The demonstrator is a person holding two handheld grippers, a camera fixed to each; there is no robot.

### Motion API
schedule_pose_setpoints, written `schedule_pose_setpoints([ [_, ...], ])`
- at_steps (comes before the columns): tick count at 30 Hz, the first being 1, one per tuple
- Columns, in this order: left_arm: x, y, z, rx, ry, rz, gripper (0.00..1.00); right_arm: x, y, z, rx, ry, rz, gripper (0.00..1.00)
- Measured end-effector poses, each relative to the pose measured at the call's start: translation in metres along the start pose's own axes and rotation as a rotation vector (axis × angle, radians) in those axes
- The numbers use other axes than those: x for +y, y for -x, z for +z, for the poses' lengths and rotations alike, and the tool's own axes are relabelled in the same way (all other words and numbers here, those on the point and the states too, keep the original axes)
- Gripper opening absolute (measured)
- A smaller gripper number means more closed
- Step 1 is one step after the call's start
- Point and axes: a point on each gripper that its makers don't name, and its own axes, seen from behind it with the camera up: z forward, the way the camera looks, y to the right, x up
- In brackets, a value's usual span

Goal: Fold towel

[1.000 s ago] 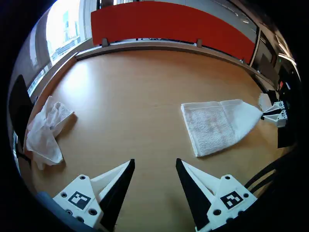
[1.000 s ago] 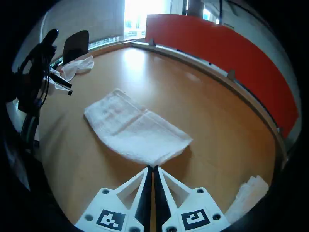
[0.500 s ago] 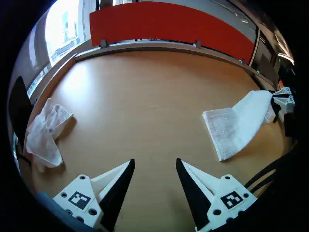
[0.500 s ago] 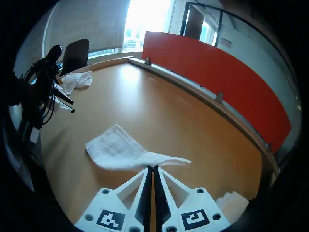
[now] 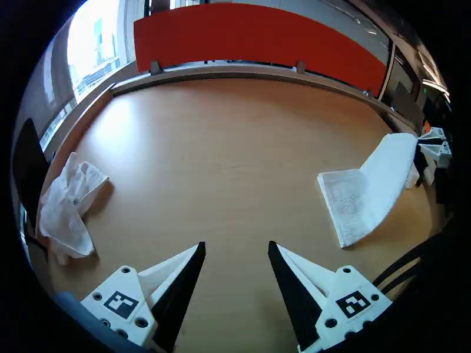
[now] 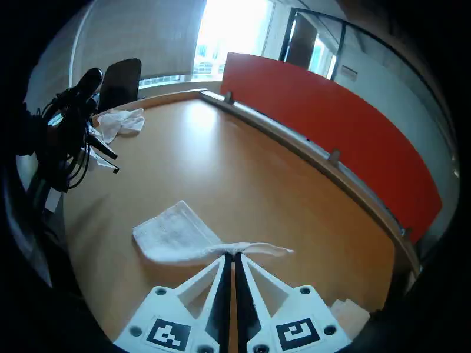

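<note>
A white folded towel (image 5: 362, 191) lies on the wooden table (image 5: 235, 153) at the right of the left gripper view. Its far end is lifted off the table by my right gripper (image 5: 425, 154), which is shut on that edge. In the right gripper view the towel (image 6: 173, 235) trails down from the closed right gripper (image 6: 234, 257) to the table, its lower half still resting flat. My left gripper (image 5: 235, 248) hovers open over bare wood, well apart from the towel, with nothing between its fingers. It appears far left as the left gripper (image 6: 101, 157).
A crumpled white cloth (image 5: 68, 203) lies near the table's left edge, seen again as the cloth (image 6: 120, 120) beside a black chair (image 6: 120, 82). A red partition (image 5: 253, 35) lines the far edge. Folded white cloth (image 6: 348, 310) sits near the right gripper.
The right gripper has risen and pulled back with the towel's edge in it. The towel went from lying flat to hanging half lifted and slid away from the left gripper, which stayed put.
</note>
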Motion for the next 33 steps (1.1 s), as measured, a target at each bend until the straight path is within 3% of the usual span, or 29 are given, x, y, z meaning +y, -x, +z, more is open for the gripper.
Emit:
schedule_pose_setpoints([
  [12, 0.001, -0.003, -0.001, 0.005, 0.001, -0.002, 0.78, -0.026, -0.011, 0.013, 0.014, -0.061, -0.013, 0.05],
  [33, -0.006, -0.002, -0.007, 0.016, -0.005, -0.017, 0.78, -0.109, -0.011, 0.056, -0.013, -0.220, -0.039, 0.07],
])
